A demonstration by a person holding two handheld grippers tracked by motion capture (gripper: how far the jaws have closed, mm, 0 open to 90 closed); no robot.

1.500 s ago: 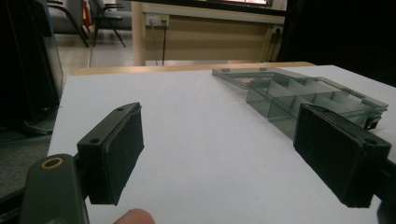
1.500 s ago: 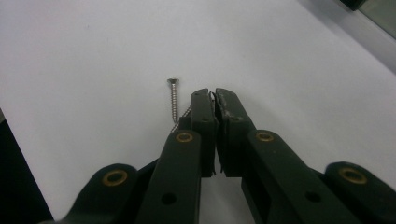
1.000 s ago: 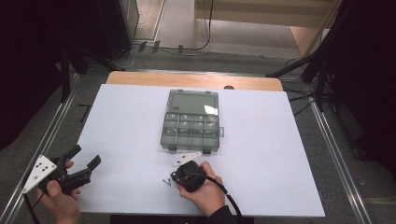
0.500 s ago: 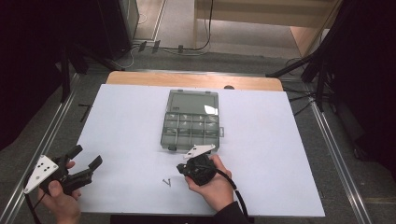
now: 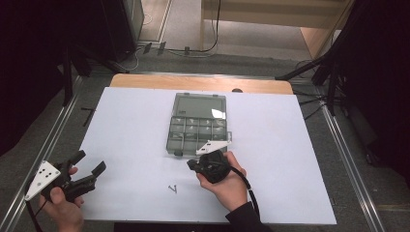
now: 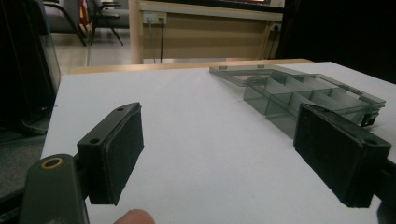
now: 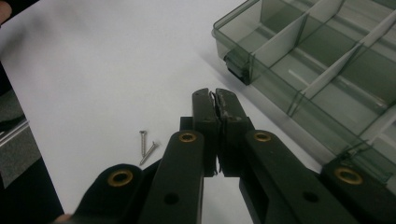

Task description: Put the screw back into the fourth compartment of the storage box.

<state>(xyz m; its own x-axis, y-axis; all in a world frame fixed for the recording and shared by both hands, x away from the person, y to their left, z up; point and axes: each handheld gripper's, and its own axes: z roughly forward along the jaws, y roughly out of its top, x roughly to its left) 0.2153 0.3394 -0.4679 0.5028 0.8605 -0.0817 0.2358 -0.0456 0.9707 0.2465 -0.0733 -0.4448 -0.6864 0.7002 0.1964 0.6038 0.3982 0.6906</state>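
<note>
The compartment box (image 7: 327, 70) runs off the right gripper view's top and right edges, and whether anything sits pinched between the closed right hand-held gripper (image 7: 215, 100) jaws cannot be told.

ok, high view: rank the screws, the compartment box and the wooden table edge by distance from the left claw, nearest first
1. Screws: on the white sheet to the right of the left claw, toward the person's side.
2. Compartment box: mid-table, lid open, farther forward and right.
3. Wooden table edge: far side, beyond the box.
</note>
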